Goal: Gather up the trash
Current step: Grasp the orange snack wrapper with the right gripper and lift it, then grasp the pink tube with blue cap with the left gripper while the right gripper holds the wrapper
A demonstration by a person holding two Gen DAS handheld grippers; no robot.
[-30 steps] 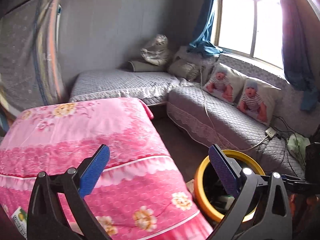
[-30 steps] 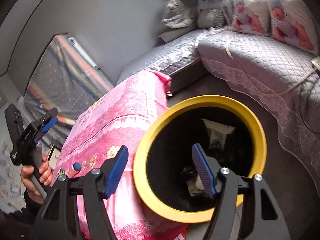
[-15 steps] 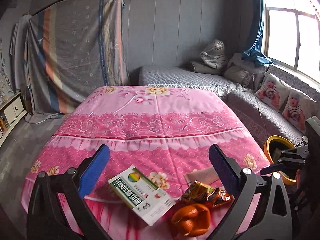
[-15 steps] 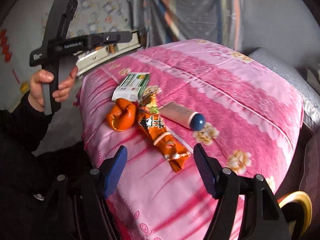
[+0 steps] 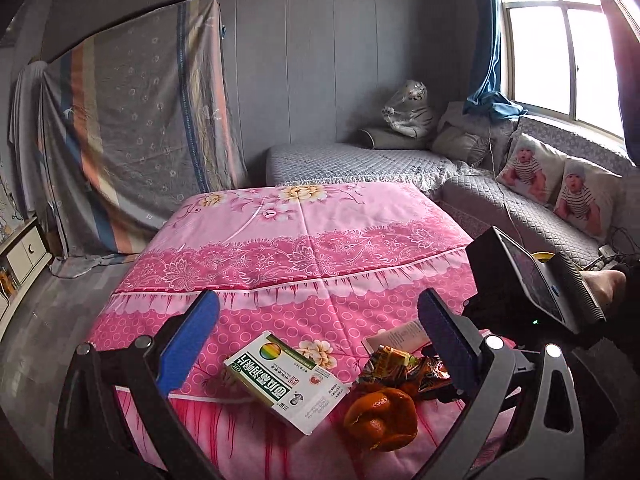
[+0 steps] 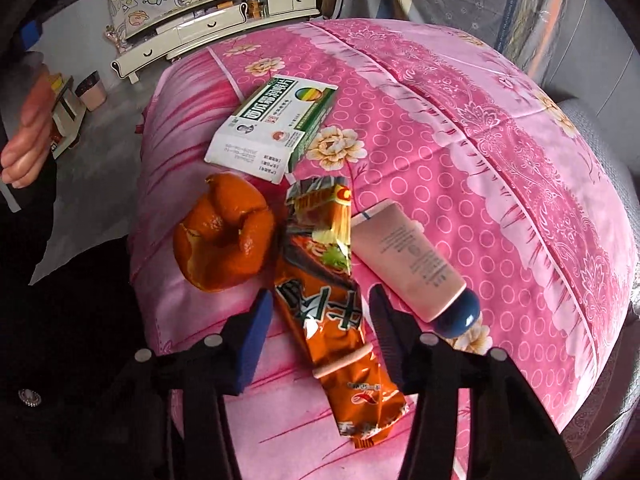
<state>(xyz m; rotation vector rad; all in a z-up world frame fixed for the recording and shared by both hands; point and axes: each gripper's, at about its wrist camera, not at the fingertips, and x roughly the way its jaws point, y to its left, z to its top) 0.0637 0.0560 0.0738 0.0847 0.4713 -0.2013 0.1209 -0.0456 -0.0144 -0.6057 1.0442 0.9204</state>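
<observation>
Several pieces of trash lie together on the near end of a pink flowered cover (image 6: 460, 128). They are a green-and-white box (image 6: 272, 128), an orange peel (image 6: 224, 236), an orange snack wrapper (image 6: 316, 240) and a pink tube with a blue cap (image 6: 412, 260). My right gripper (image 6: 320, 296) points steeply down with the wrapper's middle between its jaws. The jaws are closing and a small gap still shows beside each pad. My left gripper (image 5: 318, 304) hovers open and holds nothing, just short of the box (image 5: 286, 384) and the peel (image 5: 380, 416).
The right gripper's black housing (image 5: 516, 292) fills the right of the left wrist view, with a sliver of the yellow bin rim (image 5: 540, 257) behind it. A grey sofa (image 5: 520, 208) runs along the window wall. A white cabinet (image 6: 208, 28) stands past the cover.
Both views swung from the yellow bin to the pink cover. My right gripper rolled, dropped over the snack wrapper and narrowed its jaws. The left gripper has barely moved in the last half second.
</observation>
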